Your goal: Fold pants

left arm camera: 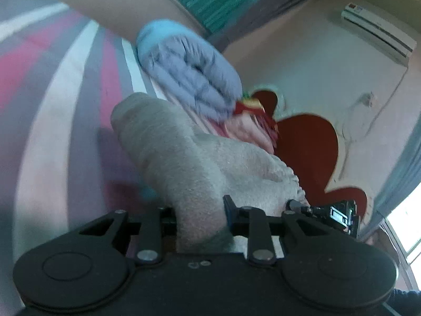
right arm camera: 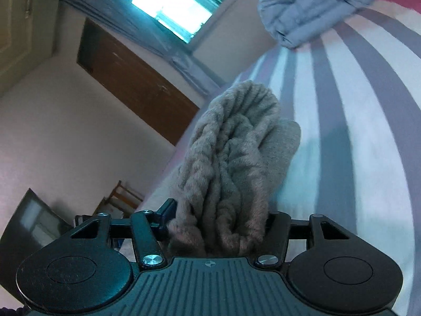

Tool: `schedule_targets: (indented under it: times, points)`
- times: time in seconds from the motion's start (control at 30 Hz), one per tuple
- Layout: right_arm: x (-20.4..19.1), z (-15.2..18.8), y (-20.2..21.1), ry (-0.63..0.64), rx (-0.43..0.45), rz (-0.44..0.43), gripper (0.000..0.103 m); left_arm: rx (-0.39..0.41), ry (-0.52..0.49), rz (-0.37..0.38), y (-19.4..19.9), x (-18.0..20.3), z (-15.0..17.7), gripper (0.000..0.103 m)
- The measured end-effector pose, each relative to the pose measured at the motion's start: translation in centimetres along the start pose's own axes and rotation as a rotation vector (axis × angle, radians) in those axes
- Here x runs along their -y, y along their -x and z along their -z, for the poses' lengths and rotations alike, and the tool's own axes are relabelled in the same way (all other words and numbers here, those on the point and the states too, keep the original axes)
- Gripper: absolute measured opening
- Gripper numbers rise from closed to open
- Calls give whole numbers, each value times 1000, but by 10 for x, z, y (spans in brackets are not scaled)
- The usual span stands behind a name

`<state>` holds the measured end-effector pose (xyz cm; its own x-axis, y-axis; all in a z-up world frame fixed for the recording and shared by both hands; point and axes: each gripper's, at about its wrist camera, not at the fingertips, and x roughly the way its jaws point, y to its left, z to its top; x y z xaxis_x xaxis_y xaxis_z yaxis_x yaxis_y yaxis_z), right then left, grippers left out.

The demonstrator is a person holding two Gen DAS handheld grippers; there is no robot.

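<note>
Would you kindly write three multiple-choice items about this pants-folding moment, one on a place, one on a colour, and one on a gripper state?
1. Where does the quilted blue bundle lie?
A. on the striped bedspread
B. on a wooden chair
C. between the right gripper's fingers

2. What colour are the pants?
A. red
B. beige-grey
C. black

3. What is the state of the two grippers?
A. both open and empty
B. only the left is shut on cloth
C. both shut on the pants

Answers:
1. A, since the quilted blue bundle rests on the striped bedspread beyond the grippers.
2. B, since the pants show as beige-grey knit in both wrist views.
3. C, since the left gripper and the right gripper each have pants fabric bunched between their fingers.
</note>
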<state>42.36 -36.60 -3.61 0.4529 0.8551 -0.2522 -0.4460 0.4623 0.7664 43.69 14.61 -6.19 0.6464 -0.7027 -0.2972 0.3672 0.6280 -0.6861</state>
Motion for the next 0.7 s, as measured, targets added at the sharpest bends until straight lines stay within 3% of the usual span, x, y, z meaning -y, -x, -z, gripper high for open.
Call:
schedule_targets:
  times: [0.1, 0.27, 0.3, 0.33, 0.37, 0.4, 0.43, 0.5, 0.6, 0.7]
  points:
    - [7, -39, -29, 10, 10, -29, 49, 39, -22, -37, -4, -15, -30, 18]
    - [35, -85, -99, 24, -49, -16, 49, 37, -37, -118, -33, -56, -52, 20]
    - [48, -87, -115, 21, -73, 22, 49, 3, -16, -169, -43, -72, -48, 35]
    - [64, -85, -129, -6, -95, 70, 57, -52, 20, -236, -56, -89, -41, 54]
    - [83, -78, -147, -24, -142, 159, 73, -43, 47, -213, -59, -103, -30, 54]
    - [98, -70, -155, -28, -156, 173, 73, 33, 44, -175, -52, -108, -21, 56]
    - [107, -64, -151, -45, -102, 121, 76, 57, 45, -155, -49, -110, -17, 55]
    - [116, -56, -143, -60, -48, 61, 77, 81, 64, -131, -42, -111, -14, 54]
    - [120, -53, -135, -72, -35, 27, 77, 117, 92, -139, -25, -109, -7, 57]
    - [120, -47, -116, -61, -32, 26, 77, 139, 84, -150, 0, -97, 8, 71]
